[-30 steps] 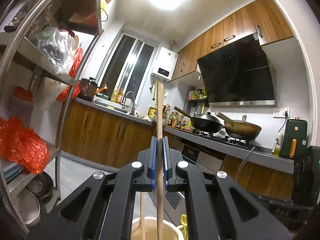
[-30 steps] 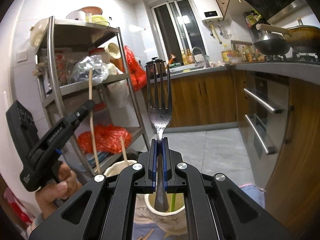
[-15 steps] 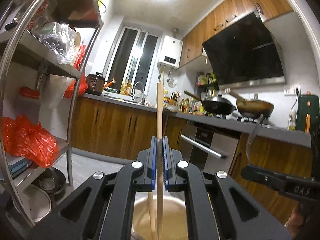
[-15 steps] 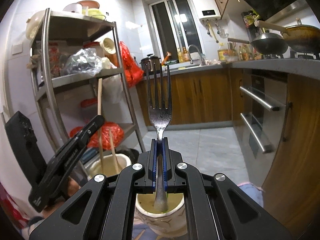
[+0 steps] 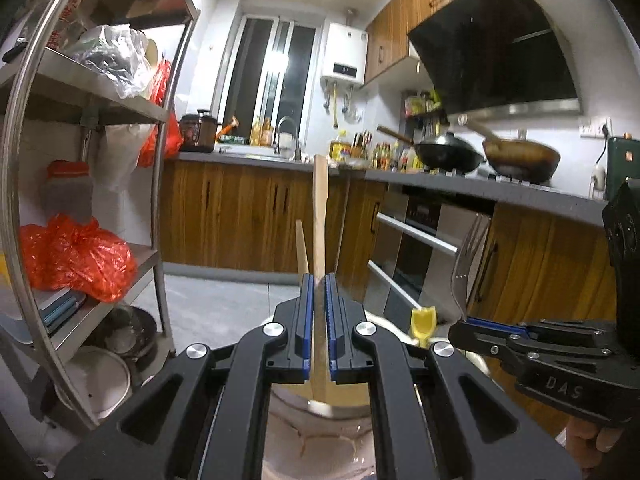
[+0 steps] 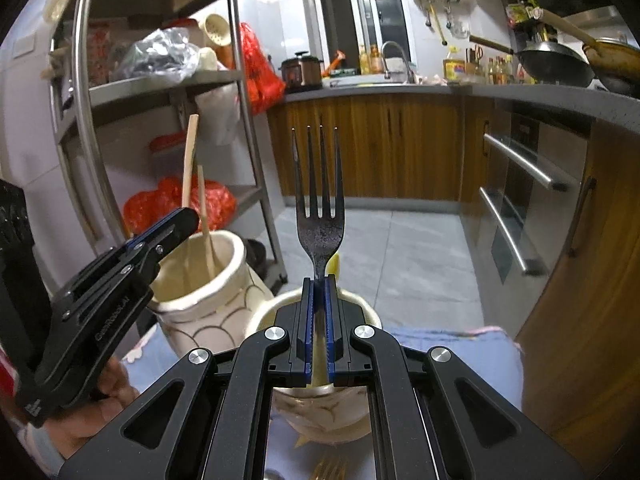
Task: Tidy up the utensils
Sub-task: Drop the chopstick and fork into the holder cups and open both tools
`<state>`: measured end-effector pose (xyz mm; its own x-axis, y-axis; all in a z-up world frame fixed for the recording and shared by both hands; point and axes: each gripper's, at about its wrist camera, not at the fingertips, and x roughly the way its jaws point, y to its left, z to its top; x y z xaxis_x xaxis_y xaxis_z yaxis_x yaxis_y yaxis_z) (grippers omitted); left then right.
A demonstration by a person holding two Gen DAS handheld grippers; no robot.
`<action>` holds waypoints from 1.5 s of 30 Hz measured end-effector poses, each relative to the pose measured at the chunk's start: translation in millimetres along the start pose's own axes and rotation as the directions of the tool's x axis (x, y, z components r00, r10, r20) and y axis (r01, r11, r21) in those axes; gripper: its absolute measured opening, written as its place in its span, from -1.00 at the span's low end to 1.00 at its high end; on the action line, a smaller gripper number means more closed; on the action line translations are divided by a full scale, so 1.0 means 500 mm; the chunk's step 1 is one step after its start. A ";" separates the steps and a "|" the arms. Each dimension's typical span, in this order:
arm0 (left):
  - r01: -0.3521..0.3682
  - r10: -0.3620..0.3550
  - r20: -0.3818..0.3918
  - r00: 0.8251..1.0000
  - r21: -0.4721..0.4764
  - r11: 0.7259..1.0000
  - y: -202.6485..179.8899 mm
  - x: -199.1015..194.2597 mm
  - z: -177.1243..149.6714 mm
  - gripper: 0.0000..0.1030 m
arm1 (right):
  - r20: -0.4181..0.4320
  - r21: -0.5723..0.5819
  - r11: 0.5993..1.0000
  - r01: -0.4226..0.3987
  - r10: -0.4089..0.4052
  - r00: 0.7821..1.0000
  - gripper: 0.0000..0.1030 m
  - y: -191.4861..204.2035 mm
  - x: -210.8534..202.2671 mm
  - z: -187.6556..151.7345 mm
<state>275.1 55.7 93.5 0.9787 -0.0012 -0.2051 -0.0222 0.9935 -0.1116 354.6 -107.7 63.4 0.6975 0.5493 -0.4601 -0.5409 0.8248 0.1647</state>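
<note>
**Both grippers over the utensil jars, each w/ a utensil clamped**

We're in a small kitchen: grey tile floor (image 6: 400, 248), wood-front cabinets (image 5: 240, 216) under a grey counter (image 5: 500, 190) that runs round the corner, sink tap below the window, white water heater (image 5: 345, 56) on the wall, two woks on the hob under a black range hood (image 5: 492, 52). A steel shelf rack (image 5: 160, 208) stands at left w/ red plastic bags (image 5: 76, 256) and clutter. The jars sit on a pale blue cloth (image 6: 448, 344); what's under the cloth we can't tell.

Left gripper (image 5: 319, 320): jaws clenched on a wooden chopstick (image 5: 320, 216), held upright, lower end down inside the cream ceramic jar (image 6: 208, 280). A 2nd chopstick (image 5: 302, 248) leans in the same jar, just beside it.

Right gripper (image 6: 319, 320): jaws clamped on the neck of a metal fork (image 6: 320, 208), tines up, handle reaching down into the second cream jar (image 6: 320, 420), which stands touching or just beside the first.

Left-wrist view only: both woks and hood in full, the fork side-on, a yellow plastic handle (image 5: 423, 322) poking above the rim by the right gripper. Right-wrist view only: both jars side by side w/ the scale pattern on their walls, the cloth, a hand (image 6: 108, 396) gripping the left tool, gold-coloured fork tines (image 6: 330, 468) lying at the bottom edge.
</note>
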 end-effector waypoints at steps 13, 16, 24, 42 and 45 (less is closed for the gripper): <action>-0.008 0.011 -0.060 0.998 0.056 0.998 -0.012 0.013 -0.005 -0.89 | -0.046 0.031 1.000 -0.001 0.003 0.999 -0.88 -0.008 0.045 -0.016; -0.007 0.010 -0.061 0.998 0.057 0.998 -0.013 0.013 -0.006 -0.89 | -0.046 0.034 0.999 -0.002 0.004 0.999 -0.88 -0.008 0.046 -0.017; -0.001 0.004 -0.045 0.999 0.061 0.998 -0.016 0.001 -0.001 -0.87 | -0.028 0.028 1.000 -0.008 0.008 1.000 -0.60 -0.009 0.036 -0.016; -0.009 0.007 0.036 0.999 0.047 0.999 -0.002 -0.076 0.032 0.41 | 0.028 -0.014 0.999 0.032 -0.031 0.999 0.34 -0.001 -0.023 -0.013; -0.013 0.011 0.042 0.999 0.045 0.999 0.002 -0.087 0.034 0.61 | 0.033 -0.018 0.999 0.038 -0.037 0.999 0.52 -0.003 -0.028 -0.014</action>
<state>235.8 58.9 118.7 0.9862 0.0150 -0.1648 -0.0260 0.9976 -0.0645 342.3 -117.7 63.4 0.7323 0.5221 -0.4372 -0.5225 0.8425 0.1310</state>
